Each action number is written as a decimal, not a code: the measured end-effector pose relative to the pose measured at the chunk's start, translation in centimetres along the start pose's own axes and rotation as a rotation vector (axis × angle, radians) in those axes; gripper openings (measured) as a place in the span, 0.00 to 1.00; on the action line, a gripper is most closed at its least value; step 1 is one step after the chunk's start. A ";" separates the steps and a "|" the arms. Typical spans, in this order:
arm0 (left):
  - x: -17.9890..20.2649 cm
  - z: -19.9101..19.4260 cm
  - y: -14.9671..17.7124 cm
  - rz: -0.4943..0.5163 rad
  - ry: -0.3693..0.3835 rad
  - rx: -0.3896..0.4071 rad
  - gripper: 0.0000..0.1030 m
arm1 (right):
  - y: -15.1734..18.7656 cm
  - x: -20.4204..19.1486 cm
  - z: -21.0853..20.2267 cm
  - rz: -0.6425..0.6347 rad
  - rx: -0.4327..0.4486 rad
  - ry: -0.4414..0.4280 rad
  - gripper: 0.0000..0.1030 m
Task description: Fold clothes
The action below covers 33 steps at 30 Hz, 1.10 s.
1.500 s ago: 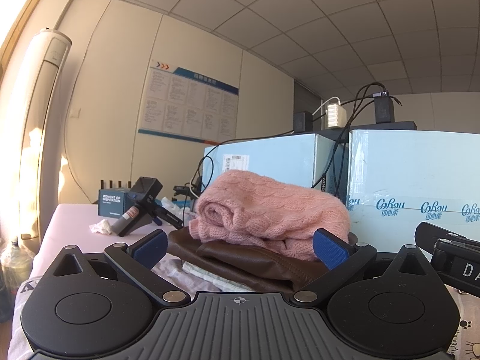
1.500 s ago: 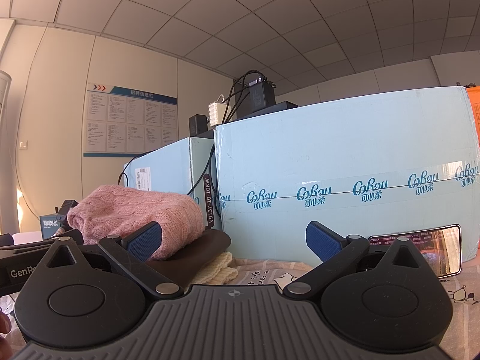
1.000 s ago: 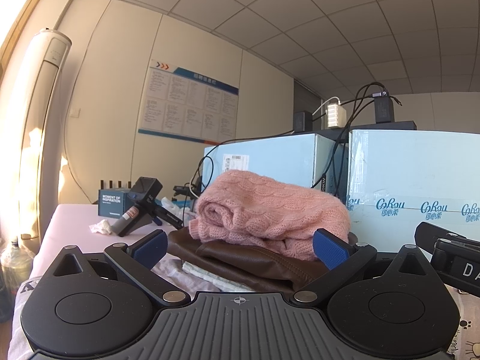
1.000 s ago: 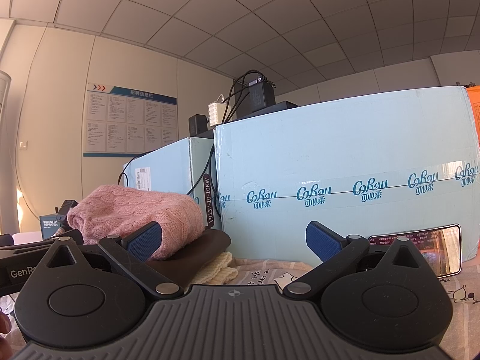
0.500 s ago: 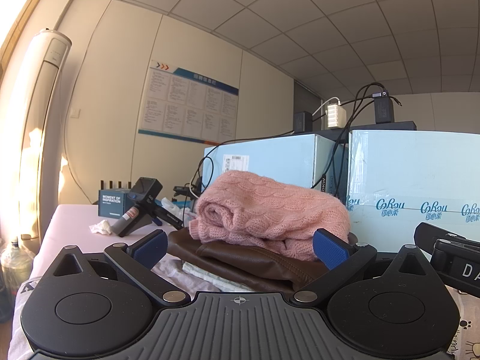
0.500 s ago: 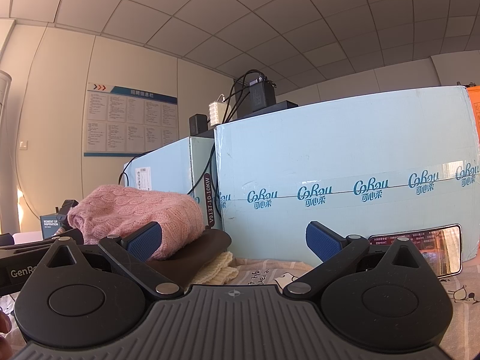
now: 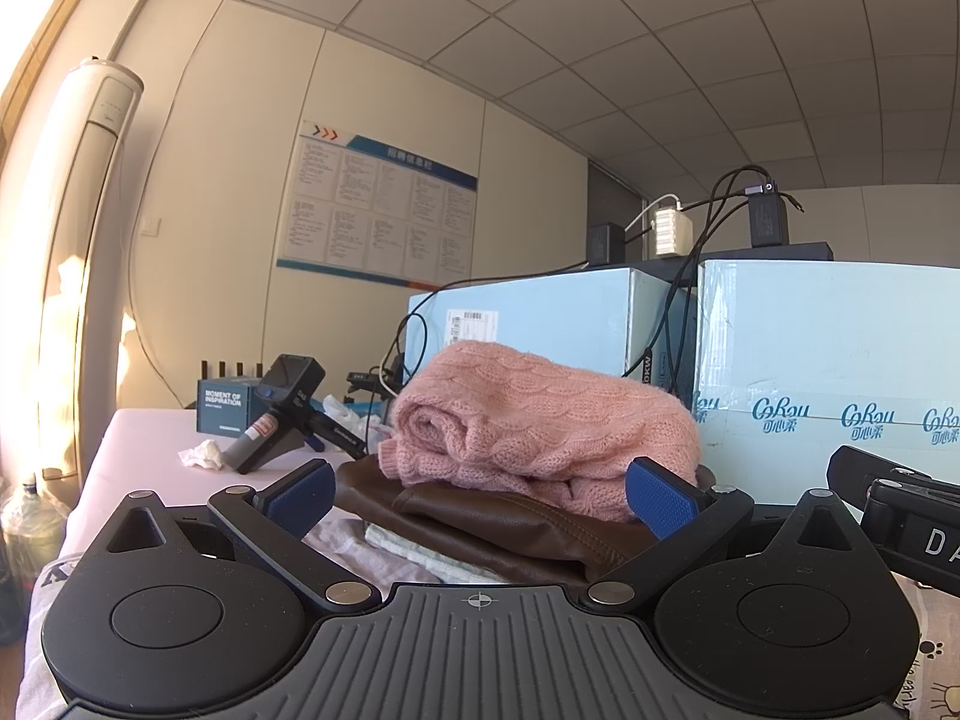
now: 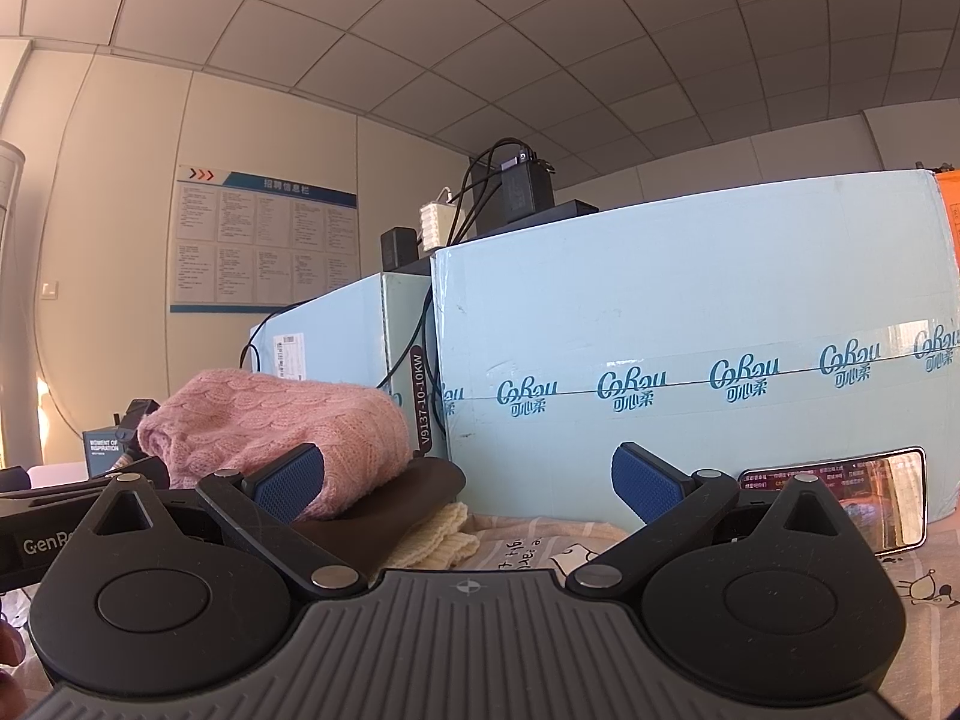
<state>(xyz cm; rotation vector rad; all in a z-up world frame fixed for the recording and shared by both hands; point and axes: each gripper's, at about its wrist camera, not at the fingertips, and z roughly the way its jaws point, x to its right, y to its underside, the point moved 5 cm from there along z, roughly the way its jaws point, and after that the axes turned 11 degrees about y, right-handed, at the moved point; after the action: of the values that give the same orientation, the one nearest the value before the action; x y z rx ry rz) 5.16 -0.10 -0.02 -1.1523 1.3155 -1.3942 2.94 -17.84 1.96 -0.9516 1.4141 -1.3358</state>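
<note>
A folded pink knit sweater [image 7: 540,420] lies on top of a stack, over a brown leather garment [image 7: 510,516] and a cream knit piece [image 7: 414,552]. My left gripper [image 7: 480,492] is open and empty, low on the table just in front of the stack. The same stack shows at the left in the right wrist view: the sweater [image 8: 270,420], the brown garment [image 8: 390,504] and the cream knit [image 8: 432,534]. My right gripper [image 8: 468,480] is open and empty, to the right of the stack, facing the boxes.
Two light blue cardboard boxes [image 8: 690,348] stand close behind, with chargers and cables [image 7: 720,222] on top. A phone [image 8: 870,492] leans on the right box. A small dark box [image 7: 228,408], a black handheld device [image 7: 282,414] and crumpled tissue [image 7: 201,455] lie at the left. A printed cloth [image 8: 540,546] covers the table.
</note>
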 end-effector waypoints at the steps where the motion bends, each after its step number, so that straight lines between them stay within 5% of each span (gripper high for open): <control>1: 0.0 0.0 0.0 0.000 0.000 0.000 1.00 | 0.0 0.0 0.0 0.000 0.000 0.000 1.00; 18: 1.7 -1.7 -0.6 0.130 -0.094 0.080 1.00 | 0.1 0.1 0.2 0.002 -0.013 0.018 1.00; 33: 1.9 0.1 0.0 0.127 -0.050 -0.014 1.00 | 0.2 0.4 0.5 0.016 -0.027 0.042 1.00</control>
<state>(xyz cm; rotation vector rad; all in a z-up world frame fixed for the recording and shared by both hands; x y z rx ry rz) 4.87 -1.94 0.06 -1.0869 1.3408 -1.2585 3.33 -18.38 1.77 -0.9330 1.4724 -1.3346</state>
